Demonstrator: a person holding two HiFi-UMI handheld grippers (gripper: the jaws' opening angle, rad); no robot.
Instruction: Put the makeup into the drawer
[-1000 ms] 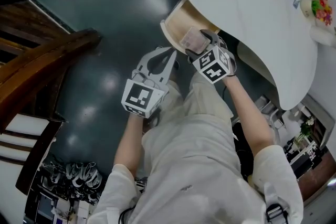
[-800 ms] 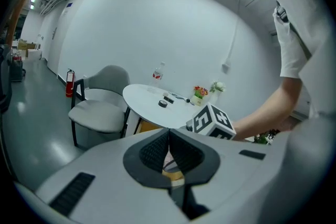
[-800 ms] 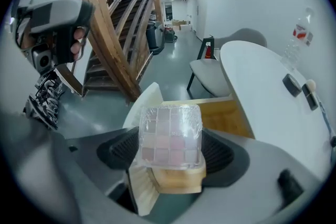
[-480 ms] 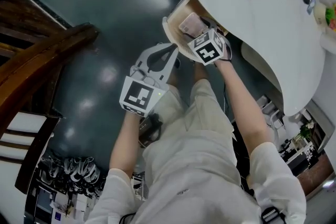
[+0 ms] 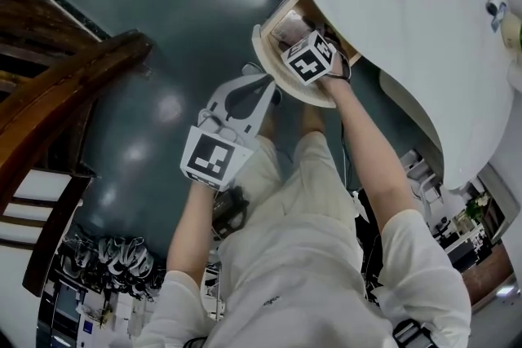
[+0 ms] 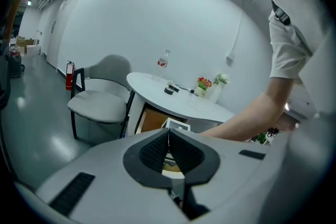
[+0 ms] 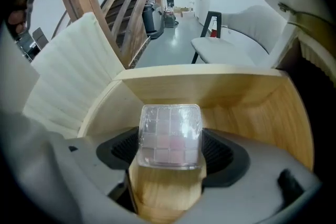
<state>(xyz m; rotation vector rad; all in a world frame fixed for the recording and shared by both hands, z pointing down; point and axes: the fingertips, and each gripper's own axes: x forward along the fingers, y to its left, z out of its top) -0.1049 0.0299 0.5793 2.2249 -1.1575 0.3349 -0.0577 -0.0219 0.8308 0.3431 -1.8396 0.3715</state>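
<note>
The right gripper is holding the clear makeup palette over the open wooden drawer beneath the white desk, its fingers pinching the case on both sides. Placement is in hand. The next move, by judgement, is calling for lowering to the drawer floor, then release. The left gripper is idling nearer and leftward, fingers pressed together, empty. The desk edge overhanging the drawer's far side is limiting clearance.

Right gripper holds makeup palette inside open wooden drawer; left gripper just beside drawer front.
</note>
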